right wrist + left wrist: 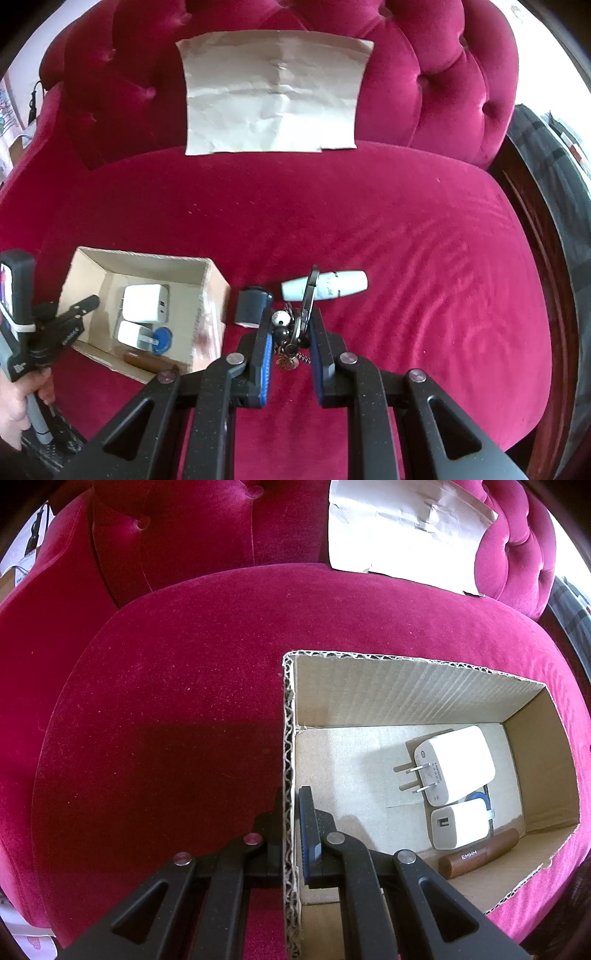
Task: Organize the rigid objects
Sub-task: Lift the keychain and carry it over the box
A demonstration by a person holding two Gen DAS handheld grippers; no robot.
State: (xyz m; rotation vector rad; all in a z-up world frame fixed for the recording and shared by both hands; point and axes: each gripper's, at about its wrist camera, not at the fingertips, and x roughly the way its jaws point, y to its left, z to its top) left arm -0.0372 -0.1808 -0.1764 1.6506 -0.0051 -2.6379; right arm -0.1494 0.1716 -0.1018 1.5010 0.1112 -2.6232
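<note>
We clamp our left gripper (pixel 291 812) onto the near wall of the cardboard box (pixel 406 686), which sits on the crimson velvet sofa (pixel 166 701); inside the box lie two white chargers (pixel 456 764), a brown tube (pixel 480 853) and a blue disc (pixel 162 338). Our right gripper (pixel 290 334), closed on a keyring bunch (pixel 295 325), hangs just right of the box, with a dark cylinder (pixel 251 306) and a white tube (pixel 332 284) on the seat beyond the keys.

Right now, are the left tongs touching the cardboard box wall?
Touching. The left wrist view shows the left tongs clamped on the cardboard box wall, one finger on each side.
</note>
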